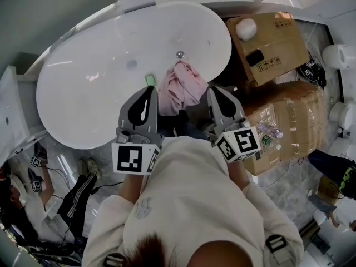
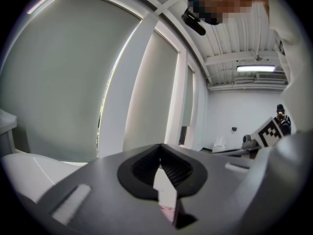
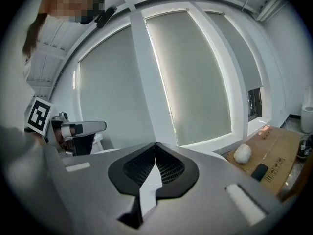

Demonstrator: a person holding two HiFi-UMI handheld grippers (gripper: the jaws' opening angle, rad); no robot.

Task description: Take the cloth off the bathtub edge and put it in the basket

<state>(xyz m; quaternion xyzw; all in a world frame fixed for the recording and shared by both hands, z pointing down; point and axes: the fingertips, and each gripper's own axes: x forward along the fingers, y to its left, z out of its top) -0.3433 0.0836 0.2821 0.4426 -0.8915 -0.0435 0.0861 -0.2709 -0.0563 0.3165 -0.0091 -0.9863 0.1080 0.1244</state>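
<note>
A pink cloth point(image 1: 182, 88) hangs crumpled over the near rim of the white bathtub point(image 1: 222, 32), in the head view. My left gripper point(image 1: 149, 89) is just left of the cloth and my right gripper point(image 1: 214, 89) just right of it. Both point toward the tub, level with each other. Neither touches the cloth as far as I can tell. In its own view the left gripper point(image 2: 159, 147) has its jaws together, and a pink sliver of cloth point(image 2: 167, 210) shows through the gap below them. The right gripper point(image 3: 156, 145) is shut too, with nothing in it.
A small green object point(image 1: 149, 79) lies on the rim left of the cloth, and a metal knob point(image 1: 179, 54) sits behind it. A cardboard box point(image 1: 270, 46) carrying a white ball point(image 1: 246, 28) stands right of the tub, above a plastic-wrapped box point(image 1: 283, 121). A seated person point(image 1: 33, 174) is at lower left.
</note>
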